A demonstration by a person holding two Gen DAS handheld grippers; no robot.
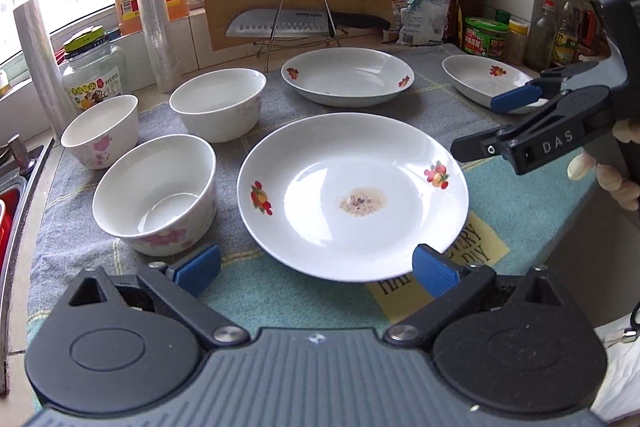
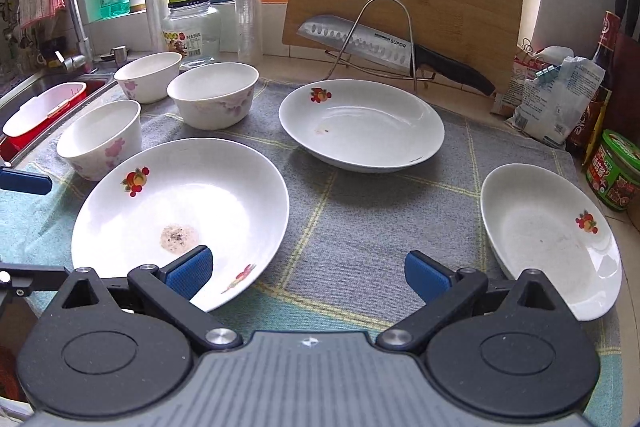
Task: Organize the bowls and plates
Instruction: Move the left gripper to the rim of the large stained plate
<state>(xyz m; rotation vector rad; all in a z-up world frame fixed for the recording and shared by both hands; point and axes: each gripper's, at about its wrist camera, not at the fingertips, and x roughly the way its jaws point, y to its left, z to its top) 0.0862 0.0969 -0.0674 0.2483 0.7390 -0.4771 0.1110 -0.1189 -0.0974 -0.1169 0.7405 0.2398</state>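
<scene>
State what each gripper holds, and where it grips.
Nothing. The left gripper and right gripper are both open and empty above the plates.

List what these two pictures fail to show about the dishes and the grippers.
- Small plate: in the left wrist view the right gripper covers its near rim.
- Stained plate: in the right wrist view a blue finger hides part of its near rim.
- Left gripper: in the right wrist view the frame edge cuts it off; only one blue pad shows.
- Far bowl: whether it holds anything cannot be seen; its wall hides the bottom.
</scene>
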